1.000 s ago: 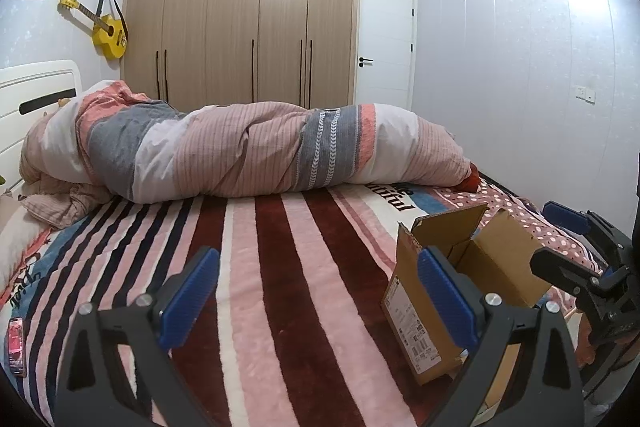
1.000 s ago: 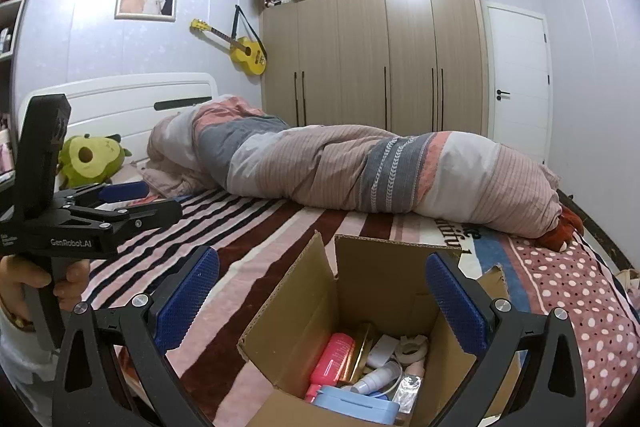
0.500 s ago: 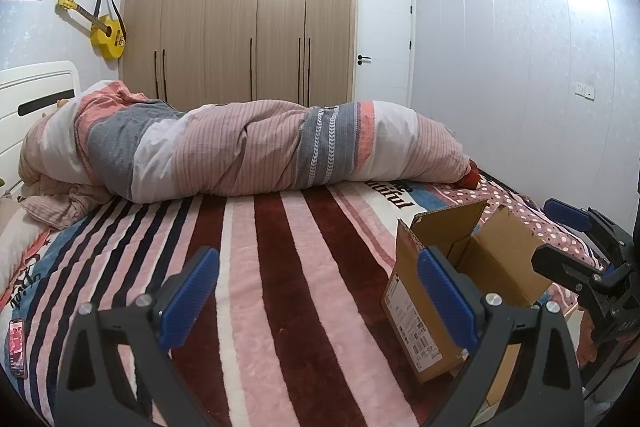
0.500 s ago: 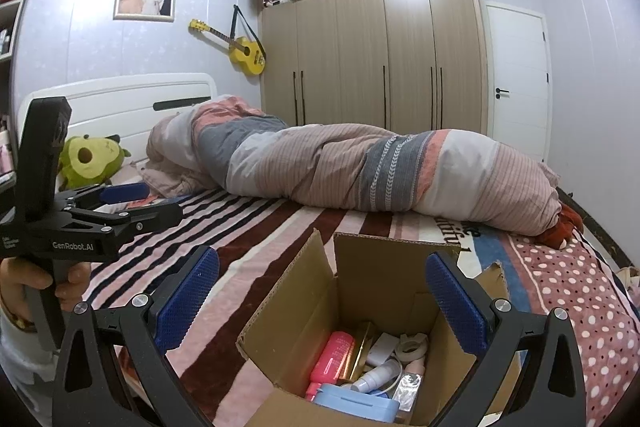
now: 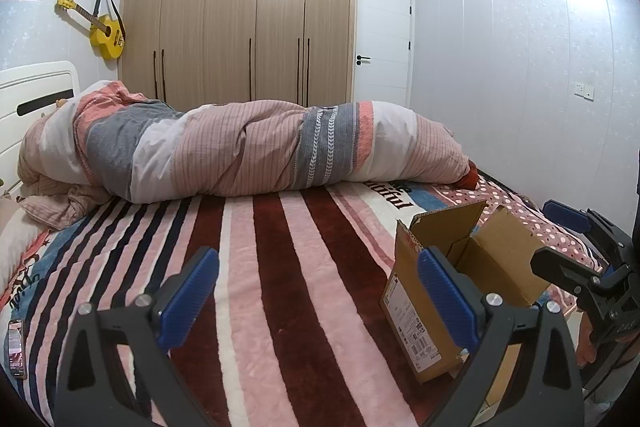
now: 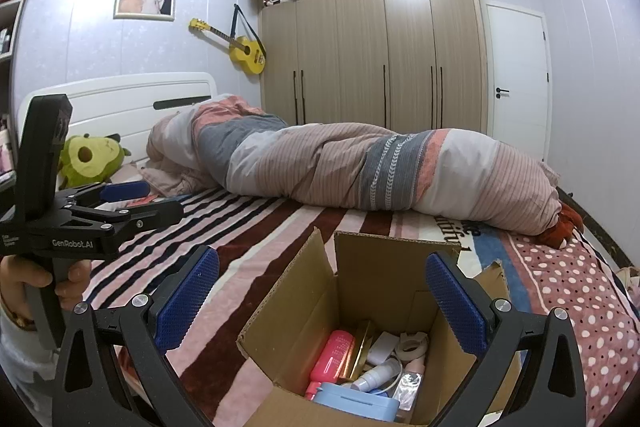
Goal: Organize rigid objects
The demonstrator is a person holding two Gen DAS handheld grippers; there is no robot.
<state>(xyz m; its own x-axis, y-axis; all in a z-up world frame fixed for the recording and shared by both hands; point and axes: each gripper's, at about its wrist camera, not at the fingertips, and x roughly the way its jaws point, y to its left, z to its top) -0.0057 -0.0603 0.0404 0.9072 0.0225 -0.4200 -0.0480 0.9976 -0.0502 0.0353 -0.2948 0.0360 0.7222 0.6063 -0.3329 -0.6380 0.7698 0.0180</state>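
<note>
Striped bedding (image 5: 280,267) lay under both our grippers. Our right gripper (image 6: 322,301) hung wide open and empty above the cardboard box (image 6: 376,279); our left gripper (image 5: 320,297), equally spread and empty, had that box just right of it.

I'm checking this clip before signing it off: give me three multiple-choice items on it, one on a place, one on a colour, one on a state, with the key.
1. Where does the open brown cardboard box stand?
A. on the striped plush blanket covering the bed
B. on the floor by the door
C. on a shelf

2. What colour is the tall plastic bottle leaning in the box?
A. green
B. pink
C. black

3. How do the right gripper and left gripper stand?
A. both shut on objects
B. right shut on a bottle, left open
C. both open and empty

Key: 1 A, the box's base rests on the blanket in both views. 2 B, the right wrist view shows a pink bottle among the items. 3 C, each pair of blue pads stands wide apart with nothing between them.
</note>
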